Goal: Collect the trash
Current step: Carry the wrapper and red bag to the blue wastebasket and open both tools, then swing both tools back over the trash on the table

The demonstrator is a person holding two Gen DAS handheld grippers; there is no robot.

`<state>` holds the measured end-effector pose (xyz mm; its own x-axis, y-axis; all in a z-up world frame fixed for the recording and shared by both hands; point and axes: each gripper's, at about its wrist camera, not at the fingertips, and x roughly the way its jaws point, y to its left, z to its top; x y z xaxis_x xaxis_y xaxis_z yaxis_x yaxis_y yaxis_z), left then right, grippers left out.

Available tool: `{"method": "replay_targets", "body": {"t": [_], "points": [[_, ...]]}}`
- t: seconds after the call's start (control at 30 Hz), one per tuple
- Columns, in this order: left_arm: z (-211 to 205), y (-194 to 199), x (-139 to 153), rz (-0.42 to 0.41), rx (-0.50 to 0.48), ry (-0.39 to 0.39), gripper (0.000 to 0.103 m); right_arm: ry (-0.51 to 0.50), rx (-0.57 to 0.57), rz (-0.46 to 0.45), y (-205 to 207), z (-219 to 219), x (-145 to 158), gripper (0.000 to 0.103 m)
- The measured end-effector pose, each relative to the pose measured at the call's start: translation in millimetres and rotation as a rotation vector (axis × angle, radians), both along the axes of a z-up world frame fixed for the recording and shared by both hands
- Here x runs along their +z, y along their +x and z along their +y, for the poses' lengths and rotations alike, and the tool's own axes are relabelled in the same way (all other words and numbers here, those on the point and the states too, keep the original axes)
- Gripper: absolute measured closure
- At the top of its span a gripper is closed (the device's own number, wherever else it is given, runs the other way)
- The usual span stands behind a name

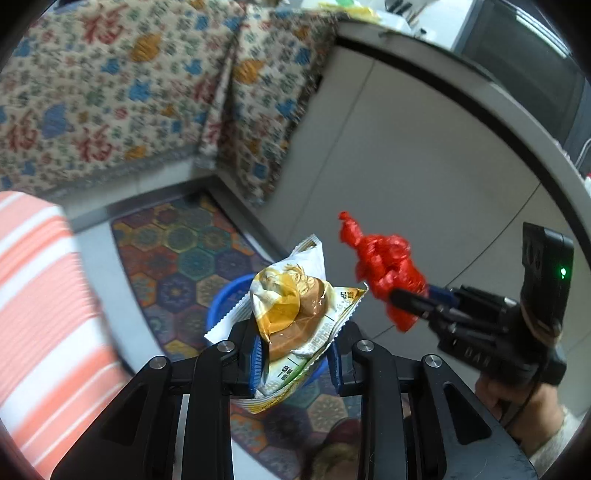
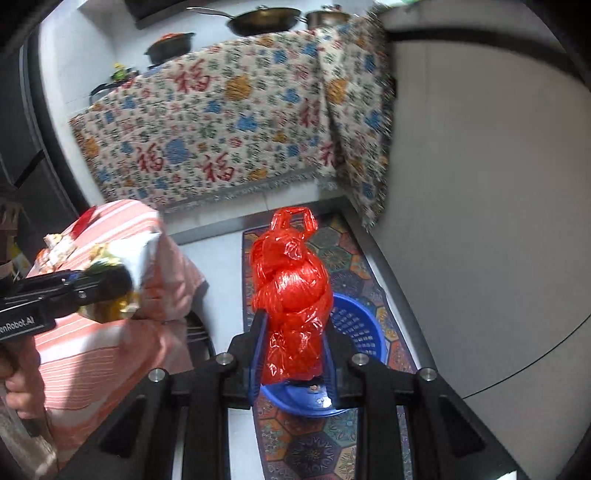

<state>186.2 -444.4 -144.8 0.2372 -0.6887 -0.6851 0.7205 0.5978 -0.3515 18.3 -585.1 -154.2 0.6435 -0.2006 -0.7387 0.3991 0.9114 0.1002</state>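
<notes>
Two hand-held grippers are angling down over a tiled kitchen floor (image 1: 424, 155), each carrying a piece of trash. The left gripper (image 1: 295, 354) is pointing forward and down, its blue-padded jaws narrowed and pinching a crumpled snack wrapper (image 1: 295, 302), white and yellow with a brown picture on it. The wrapper is hanging in the air directly over a blue plastic basket (image 2: 364, 332), which is standing on a patterned hexagon mat (image 1: 184, 254). From the left wrist view the wrapper is covering most of the basket, so only slivers of its blue rim are showing. The right gripper (image 2: 293, 350) is likewise tilting down, its jaws narrowed and squeezing a crumpled red plastic bag (image 2: 291, 288) with its handles sticking up, just above the near edge of the same basket. The person's right hand (image 1: 517, 402), in a pale sleeve, is gripping the handle at the picture's lower right edge, partly cut off. A floral cloth (image 2: 221, 129) is draping a counter behind, and an orange-striped fabric (image 1: 40, 295) is blurring at the left. The pans (image 2: 264, 18) on the counter are hard to make out.
</notes>
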Motion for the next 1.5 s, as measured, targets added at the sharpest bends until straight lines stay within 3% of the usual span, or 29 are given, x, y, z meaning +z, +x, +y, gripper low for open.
{"method": "replay_targets", "body": {"t": [0.37, 0.47, 0.5, 0.53, 0.7, 0.87, 0.93, 1.03, 1.17, 1.3, 1.5], "points": [[-64.7, 31.0, -60.2, 0.081, -0.036, 0.043, 0.073, 0.049, -0.028, 0.100, 15.5, -47.1, -64.1, 0.076], [-81.2, 46.9, -75.0, 0.106, -0.048, 0.029, 0.047, 0.048, -0.024, 0.100, 26.6, -60.4, -77.0, 0.070], [-83.4, 51.0, -77.3, 0.107, -0.042, 0.022, 0.041, 0.059, -0.009, 0.092, 30.6, -64.4, -81.0, 0.058], [-85.2, 56.8, -79.0, 0.105, -0.032, 0.013, 0.040, 0.074, 0.011, 0.092, 36.3, -69.2, -86.9, 0.047], [-75.6, 66.1, -65.0, 0.108, -0.008, -0.013, 0.037, 0.045, 0.001, 0.081, 41.4, -76.9, -92.3, 0.046], [-26.8, 54.3, -20.2, 0.023, 0.031, -0.012, 0.026, -0.017, -0.042, -0.016, 29.9, -70.0, -59.2, 0.044], [6.3, 49.1, -3.2, -0.029, 0.065, -0.001, 0.017, -0.057, -0.058, -0.064, 24.0, -57.2, -39.4, 0.034], [60.2, 42.4, 12.0, -0.086, 0.120, 0.032, 0.014, -0.109, -0.057, -0.114, 16.5, -33.1, -13.4, 0.027], [145.6, 32.7, 15.7, -0.119, 0.204, 0.099, 0.013, -0.168, -0.043, -0.131, 10.0, 10.9, 12.1, 0.027], [220.7, 21.0, 15.9, -0.134, 0.272, 0.131, 0.012, -0.148, -0.025, -0.105, 6.9, 61.4, 32.4, 0.027], [315.4, 12.3, -0.8, -0.189, 0.416, 0.243, 0.010, -0.144, 0.124, -0.159, 19.6, 154.0, 76.7, 0.023]]}}
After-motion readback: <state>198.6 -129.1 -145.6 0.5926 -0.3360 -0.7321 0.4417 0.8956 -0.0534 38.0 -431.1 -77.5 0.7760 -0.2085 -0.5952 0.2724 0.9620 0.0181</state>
